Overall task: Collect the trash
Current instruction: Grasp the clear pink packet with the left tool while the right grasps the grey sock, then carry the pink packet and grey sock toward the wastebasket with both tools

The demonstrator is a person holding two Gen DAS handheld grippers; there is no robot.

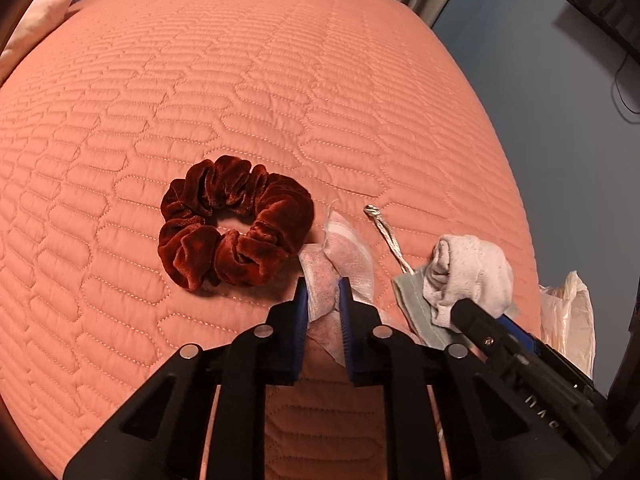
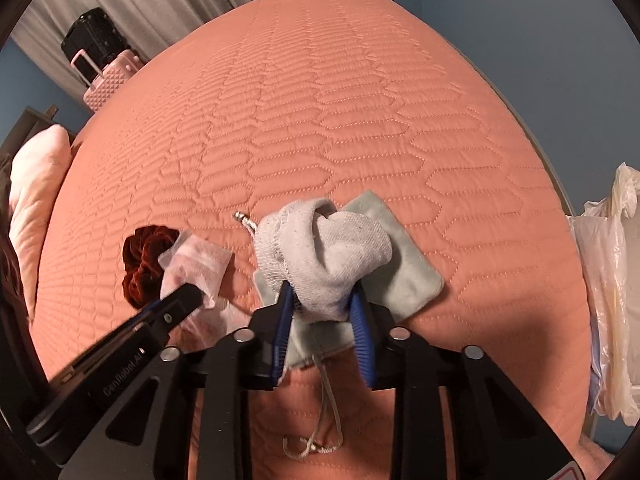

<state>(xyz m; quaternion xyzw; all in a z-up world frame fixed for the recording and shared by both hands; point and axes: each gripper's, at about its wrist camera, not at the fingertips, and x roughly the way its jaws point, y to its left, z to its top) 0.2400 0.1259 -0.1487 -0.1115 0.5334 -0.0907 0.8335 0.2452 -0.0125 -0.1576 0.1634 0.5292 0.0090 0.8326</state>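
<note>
Trash, lower centre of frame on the bedspread point(image 1: 280, 80): we are pinching the tissue point(image 1: 340, 256) in the left gripper point(image 1: 323, 292) and the balled sock point(image 2: 332, 252) in the right gripper point(image 2: 320, 300), advising firm, bedspread-free grips before lifting.

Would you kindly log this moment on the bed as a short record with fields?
surface: quilted salmon bedspread
left claw: shut on the white wipe
right claw: shut on the balled grey sock
under the sock: pale green drawstring pouch, cord trailing toward the camera
untouched: dark red velvet scrunchie, beside the wipe
off the bed edge: pale plastic bag
far corner: pink and black bottle
</note>
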